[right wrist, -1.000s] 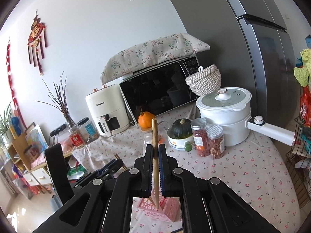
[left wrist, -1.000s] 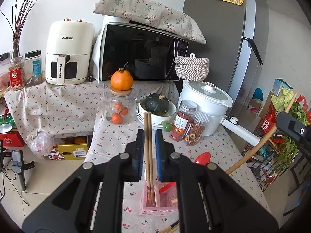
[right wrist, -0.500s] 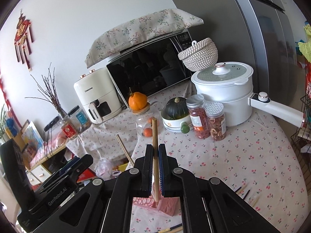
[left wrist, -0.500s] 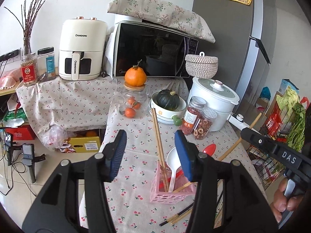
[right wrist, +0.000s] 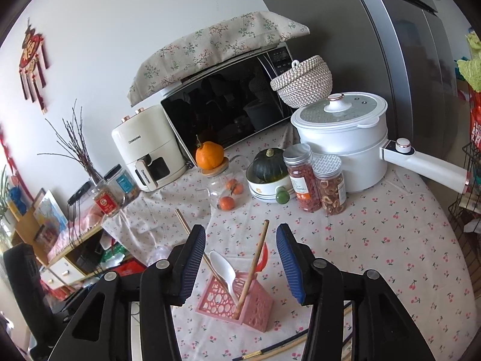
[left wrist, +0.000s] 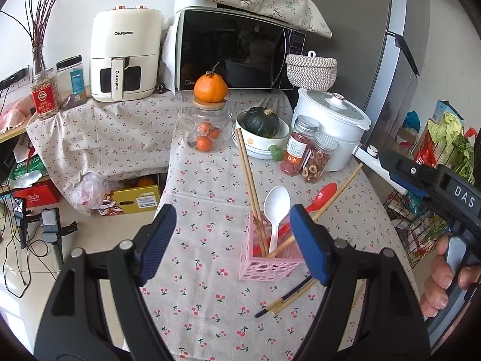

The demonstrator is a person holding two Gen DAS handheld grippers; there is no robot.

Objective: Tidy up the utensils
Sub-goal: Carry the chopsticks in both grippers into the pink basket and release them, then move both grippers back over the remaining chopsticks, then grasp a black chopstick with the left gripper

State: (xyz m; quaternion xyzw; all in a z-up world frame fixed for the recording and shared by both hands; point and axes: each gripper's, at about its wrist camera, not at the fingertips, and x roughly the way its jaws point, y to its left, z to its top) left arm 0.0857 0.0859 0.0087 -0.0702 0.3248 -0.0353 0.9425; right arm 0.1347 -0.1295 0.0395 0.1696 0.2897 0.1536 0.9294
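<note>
Holder [left wrist: 270, 266], pink, on desk [left wrist: 210, 300]: contains chopstick pair [left wrist: 251, 186], white spoon [left wrist: 276, 210], red spoon [left wrist: 323, 194], single stick [right wrist: 252, 266]. Your left tool [left wrist: 233, 245] and right tool [right wrist: 240, 263] are both opening, gripping nothing.

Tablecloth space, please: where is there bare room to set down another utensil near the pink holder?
Free: the tablecloth left of the pink holder. Crowded: loose chopsticks lie in front of it, jars and pot stand behind.

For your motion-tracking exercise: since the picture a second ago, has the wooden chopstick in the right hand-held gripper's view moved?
Yes. The wooden chopstick, upright between the pads before, now leans right in the pink utensil holder, free of the opening right hand-held gripper.
</note>
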